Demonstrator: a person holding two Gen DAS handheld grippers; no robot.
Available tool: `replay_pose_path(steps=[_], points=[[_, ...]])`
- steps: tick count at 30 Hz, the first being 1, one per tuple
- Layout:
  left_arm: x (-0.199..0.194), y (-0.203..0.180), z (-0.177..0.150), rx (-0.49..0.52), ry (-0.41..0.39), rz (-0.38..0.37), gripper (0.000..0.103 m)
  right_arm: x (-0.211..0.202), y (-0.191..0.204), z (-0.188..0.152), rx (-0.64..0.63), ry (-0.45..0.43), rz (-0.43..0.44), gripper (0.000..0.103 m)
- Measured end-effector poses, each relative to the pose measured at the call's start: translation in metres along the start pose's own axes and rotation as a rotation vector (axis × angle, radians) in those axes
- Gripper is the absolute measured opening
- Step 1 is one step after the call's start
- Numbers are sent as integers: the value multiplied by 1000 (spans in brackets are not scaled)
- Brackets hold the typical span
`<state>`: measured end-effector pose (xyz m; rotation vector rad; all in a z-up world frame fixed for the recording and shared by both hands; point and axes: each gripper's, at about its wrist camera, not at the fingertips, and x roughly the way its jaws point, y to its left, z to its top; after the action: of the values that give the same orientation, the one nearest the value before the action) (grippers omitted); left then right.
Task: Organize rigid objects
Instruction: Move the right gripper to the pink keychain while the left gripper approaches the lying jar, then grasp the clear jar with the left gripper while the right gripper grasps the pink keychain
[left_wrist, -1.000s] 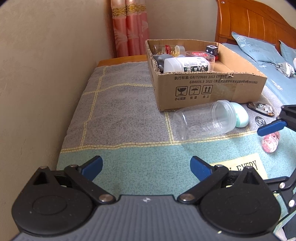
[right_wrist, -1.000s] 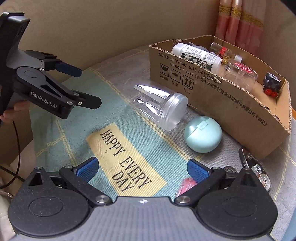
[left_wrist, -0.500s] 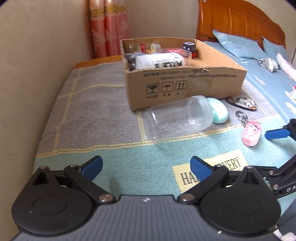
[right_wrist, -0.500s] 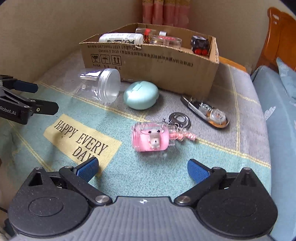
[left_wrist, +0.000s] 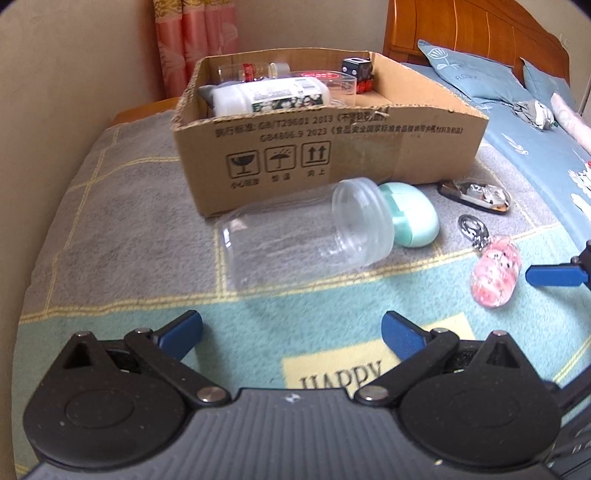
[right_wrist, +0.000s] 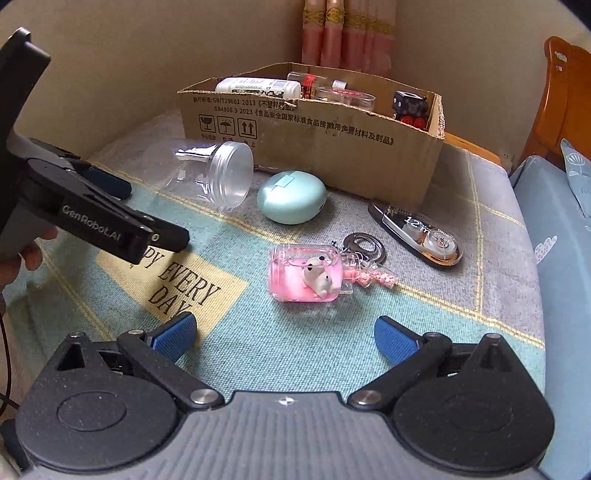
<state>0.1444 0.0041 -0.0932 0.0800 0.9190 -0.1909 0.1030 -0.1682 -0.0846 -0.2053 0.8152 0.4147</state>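
A clear plastic jar (left_wrist: 306, 236) (right_wrist: 218, 173) lies on its side in front of the cardboard box (left_wrist: 332, 147) (right_wrist: 314, 125). Beside it rest a mint-green oval case (left_wrist: 410, 214) (right_wrist: 291, 197), a pink keychain bottle (left_wrist: 495, 275) (right_wrist: 310, 275) with a metal ring, and a correction tape dispenser (left_wrist: 476, 194) (right_wrist: 421, 232). The box holds a white bottle (left_wrist: 269, 94), small bottles and a black toy. My left gripper (left_wrist: 291, 332) is open, just short of the jar. My right gripper (right_wrist: 284, 336) is open, near the pink bottle.
Everything sits on a grey and teal mat (right_wrist: 229, 325) printed "HAPPY EVERY DAY". A beige wall (left_wrist: 55, 92) runs along the left, with pink curtains (right_wrist: 347, 33) behind the box. A bed with blue bedding (left_wrist: 528, 125) and a wooden headboard lies to the right.
Both grippers have moved closer to the objects. The left one now faces the jar; the right one has swung round to the pink bottle. Nothing has been gripped.
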Motion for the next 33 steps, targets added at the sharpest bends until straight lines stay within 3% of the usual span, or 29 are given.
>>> replay_pose_path(steps=[17, 26, 33], points=[[18, -23, 43, 39, -74, 44, 102, 2, -4, -3, -16, -8, 18, 103], [21, -15, 44, 33, -85, 85, 101, 8, -3, 13, -30, -27, -26, 103], [18, -13, 43, 48, -76, 74, 94, 13, 2, 23, -51, -28, -75, 78]])
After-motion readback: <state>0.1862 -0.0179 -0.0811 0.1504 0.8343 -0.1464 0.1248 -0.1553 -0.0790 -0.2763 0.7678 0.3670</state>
